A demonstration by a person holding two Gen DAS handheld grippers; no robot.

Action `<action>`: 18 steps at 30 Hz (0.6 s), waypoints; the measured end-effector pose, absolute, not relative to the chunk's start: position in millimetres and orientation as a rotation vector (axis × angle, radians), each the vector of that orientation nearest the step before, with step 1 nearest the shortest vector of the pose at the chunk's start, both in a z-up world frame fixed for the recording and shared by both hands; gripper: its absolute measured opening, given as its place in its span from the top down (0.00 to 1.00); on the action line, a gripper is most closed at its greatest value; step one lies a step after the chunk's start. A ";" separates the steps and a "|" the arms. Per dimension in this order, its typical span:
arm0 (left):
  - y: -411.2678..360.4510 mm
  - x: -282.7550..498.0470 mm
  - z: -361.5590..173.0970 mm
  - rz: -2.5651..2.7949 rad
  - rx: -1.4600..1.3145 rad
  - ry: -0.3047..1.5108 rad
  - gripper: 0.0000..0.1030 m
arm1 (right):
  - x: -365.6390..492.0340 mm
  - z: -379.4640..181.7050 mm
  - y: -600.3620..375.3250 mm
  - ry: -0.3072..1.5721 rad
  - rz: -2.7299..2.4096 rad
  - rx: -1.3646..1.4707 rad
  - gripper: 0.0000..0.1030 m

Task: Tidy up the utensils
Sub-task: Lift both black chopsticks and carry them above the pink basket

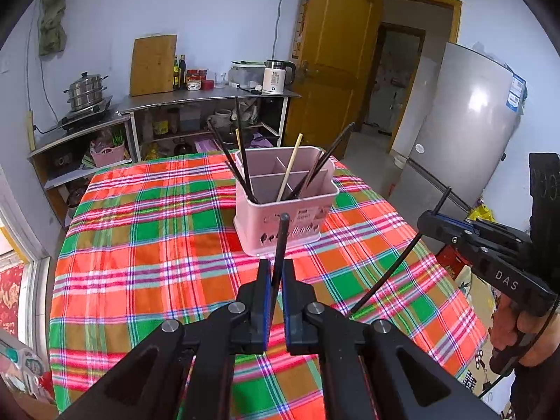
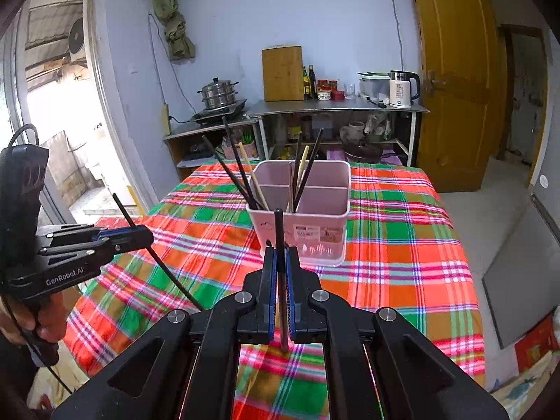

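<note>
Beyond the table [image 1: 140, 245], cluttered shelves [image 1: 196, 119]

Your right tool [image 1: 434, 224] reads "DAS"; your left tool [image 2: 140, 236] reads "GenRobot.AI"; the kettle [image 2: 400, 92] shows "55".

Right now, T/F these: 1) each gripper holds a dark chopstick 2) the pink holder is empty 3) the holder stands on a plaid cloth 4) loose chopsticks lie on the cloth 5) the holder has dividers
1. True. The left gripper and the right gripper are each shut on a black chopstick.
2. False. The pink plastic utensil holder already has several dark and pale chopsticks standing in it.
3. True. It stands on the red, green and orange plaid tablecloth.
4. False. No loose chopsticks show on the cloth.
5. True. Inner walls split it into compartments.
</note>
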State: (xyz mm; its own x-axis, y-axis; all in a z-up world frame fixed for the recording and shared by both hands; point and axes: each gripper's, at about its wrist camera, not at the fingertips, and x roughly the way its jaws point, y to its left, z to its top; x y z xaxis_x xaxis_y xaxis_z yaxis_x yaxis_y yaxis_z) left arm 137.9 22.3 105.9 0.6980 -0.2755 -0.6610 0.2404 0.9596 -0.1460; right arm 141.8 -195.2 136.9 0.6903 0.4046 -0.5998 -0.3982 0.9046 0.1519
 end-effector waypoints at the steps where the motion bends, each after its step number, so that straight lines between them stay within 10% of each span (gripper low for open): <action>1: 22.0 133.4 105.8 -0.290 -0.048 0.746 0.95 | 138.2 137.1 -196.3 0.674 0.448 0.007 0.96; 18: 20.1 135.5 115.0 -0.281 -0.057 0.771 0.96 | 128.6 146.5 -207.6 0.638 0.425 0.010 0.96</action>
State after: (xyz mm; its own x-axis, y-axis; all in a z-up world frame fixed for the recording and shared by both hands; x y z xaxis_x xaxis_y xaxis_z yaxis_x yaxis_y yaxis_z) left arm 135.5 20.1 115.0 0.6817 -0.2708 -0.6796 0.2293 0.9612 -0.1530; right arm 128.6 -207.6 146.5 0.7203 0.3877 -0.5753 -0.3813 0.9140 0.1385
